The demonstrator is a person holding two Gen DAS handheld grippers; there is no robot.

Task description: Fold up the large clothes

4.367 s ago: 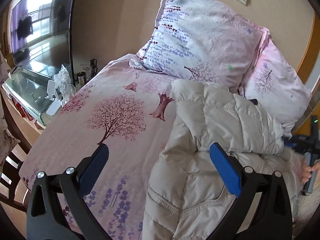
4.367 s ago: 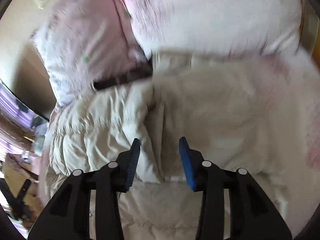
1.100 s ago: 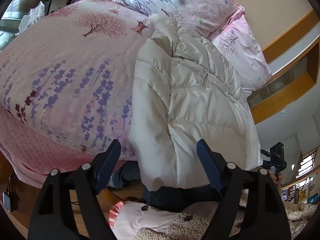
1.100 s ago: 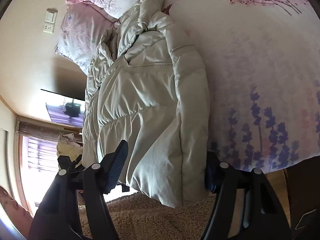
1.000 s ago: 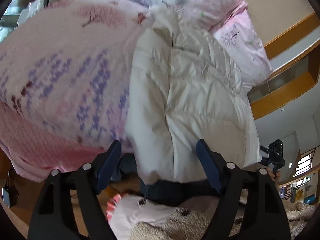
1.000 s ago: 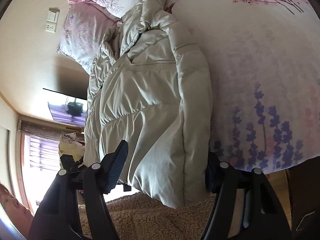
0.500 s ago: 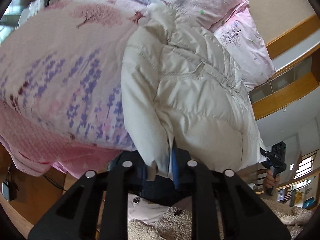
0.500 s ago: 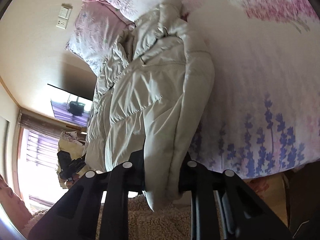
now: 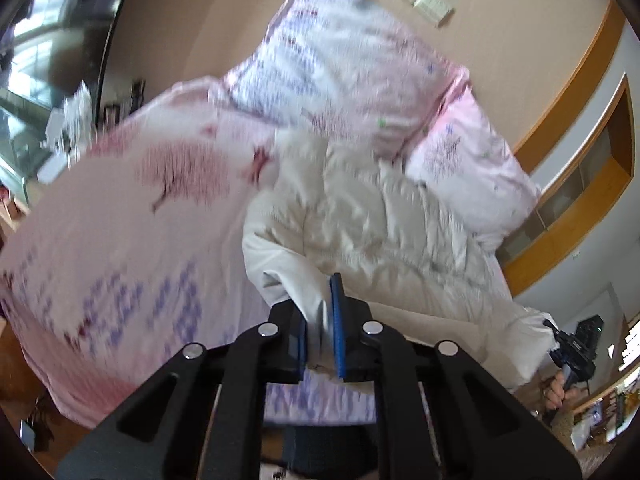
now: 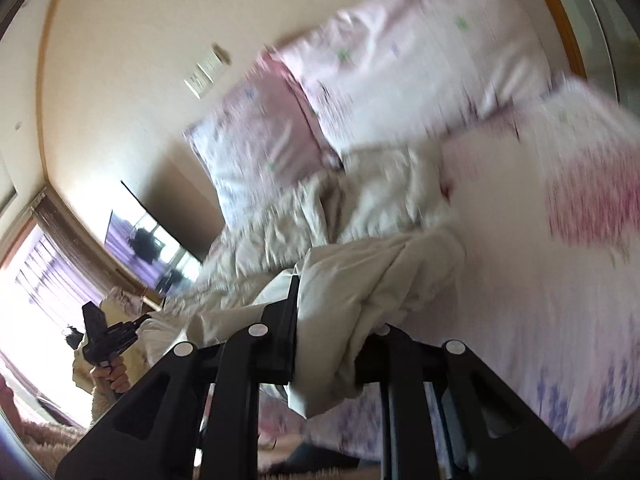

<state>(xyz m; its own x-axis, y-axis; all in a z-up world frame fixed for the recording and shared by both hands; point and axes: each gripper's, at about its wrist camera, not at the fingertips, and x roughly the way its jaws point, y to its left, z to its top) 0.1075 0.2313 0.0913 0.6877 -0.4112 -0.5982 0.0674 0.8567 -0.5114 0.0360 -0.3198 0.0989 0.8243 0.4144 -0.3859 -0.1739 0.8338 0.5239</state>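
A cream padded jacket (image 9: 380, 220) lies lengthwise on the bed, its collar toward the pillows. The left gripper (image 9: 318, 304) pinches one corner of the jacket's hem between its blue pads; its jaws are still closing and the hem is lifted off the bed edge. The right gripper (image 10: 332, 320) is shut on the other hem corner of the jacket (image 10: 360, 208), with bunched fabric hiding its right finger. Each gripper shows in the other's view, held by a hand: the right gripper (image 9: 576, 348) at far right, the left gripper (image 10: 108, 336) at far left. Both views are motion-blurred.
The bed carries a pink floral cover (image 9: 140, 220) and two matching pillows (image 9: 340, 60) (image 9: 472, 160) against the beige wall. A glass-topped side table with small items (image 9: 68, 120) stands left of the bed. A wooden shelf unit (image 9: 580, 200) is on the right, a dark screen (image 10: 148, 240) beyond.
Both grippers went from open around the jacket's hem to shut on it, then rose, lifting the hem off the bed edge. Both views tilted up toward the pillows and wall.
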